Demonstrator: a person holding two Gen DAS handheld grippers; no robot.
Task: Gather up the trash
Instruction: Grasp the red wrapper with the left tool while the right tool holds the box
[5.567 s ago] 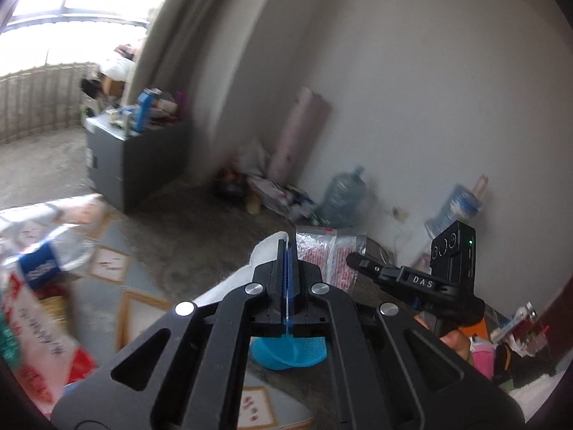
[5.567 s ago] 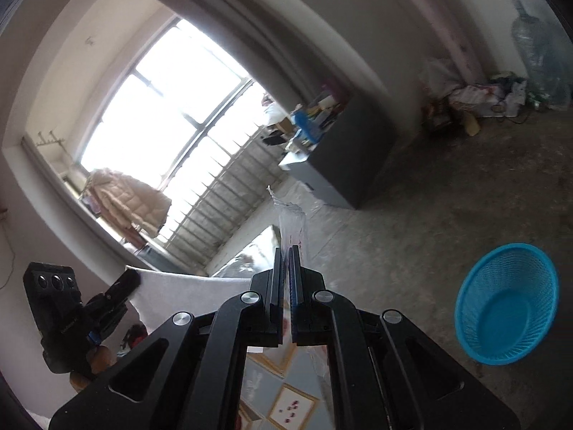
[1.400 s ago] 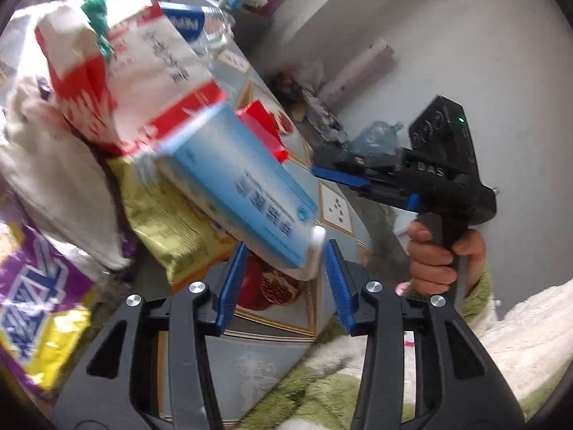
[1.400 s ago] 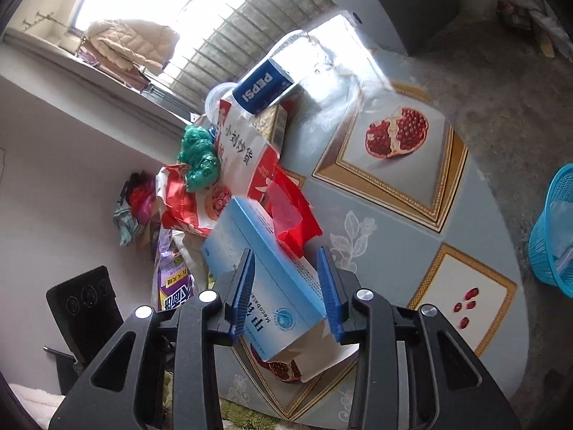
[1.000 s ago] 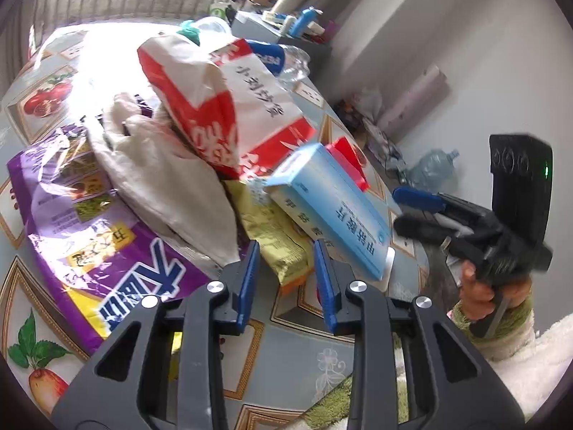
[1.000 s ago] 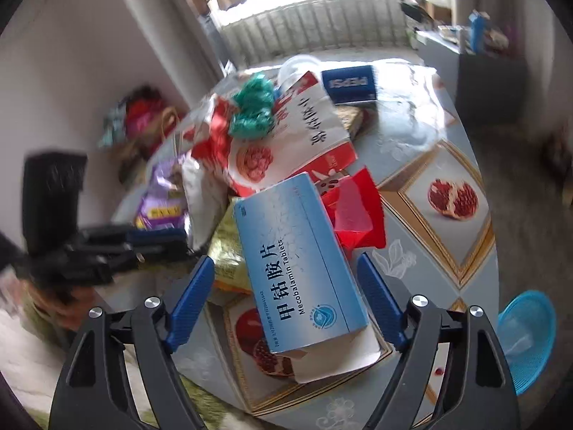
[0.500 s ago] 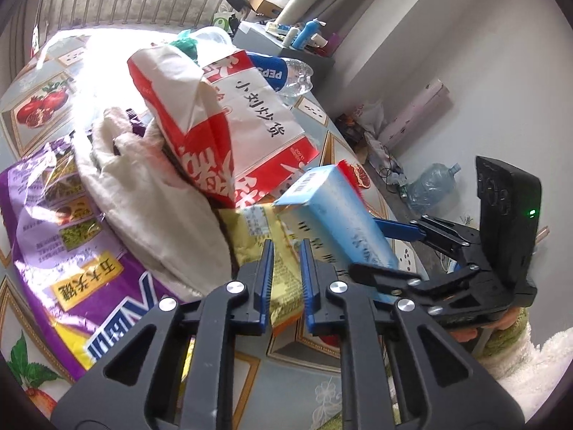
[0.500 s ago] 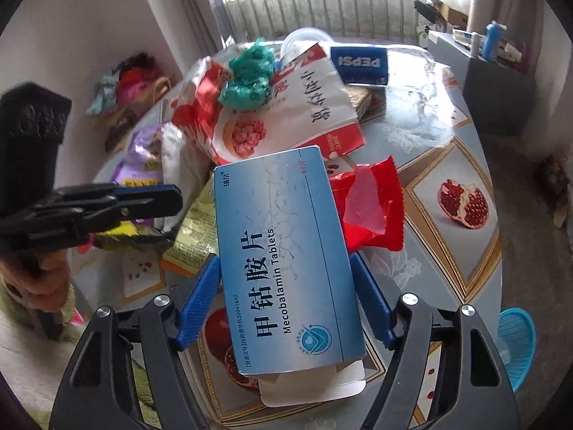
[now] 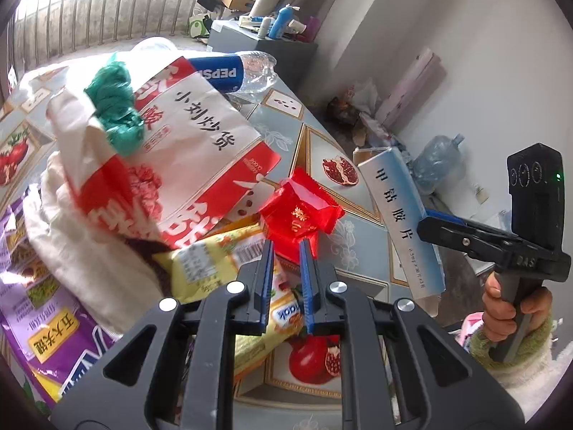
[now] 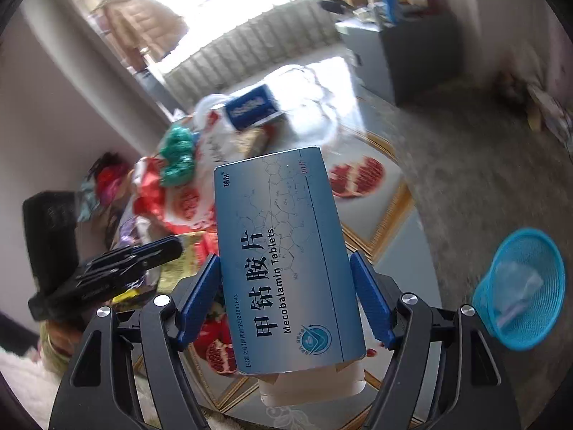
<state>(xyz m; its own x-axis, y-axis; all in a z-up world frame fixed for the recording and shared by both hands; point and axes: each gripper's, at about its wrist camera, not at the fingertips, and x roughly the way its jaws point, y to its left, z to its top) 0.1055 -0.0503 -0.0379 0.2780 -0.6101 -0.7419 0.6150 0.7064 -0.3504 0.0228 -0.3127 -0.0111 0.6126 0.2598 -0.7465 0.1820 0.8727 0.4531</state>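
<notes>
Inside blue basket (image 10: 519,286), one clear wrapper (image 10: 517,288).

The right gripper (image 10: 286,301) has its jaws spread wide, clamped; the left gripper (image 9: 286,251) looks nearly closed.

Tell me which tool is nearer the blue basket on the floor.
Right. The right tool, gripping the blue medicine box, has the blue basket just beside it; the left tool sits farther off, over the table litter.

both wrist cams angled down, close over table (image 9: 361,215); each sees other gripper, shared trash pile.
</notes>
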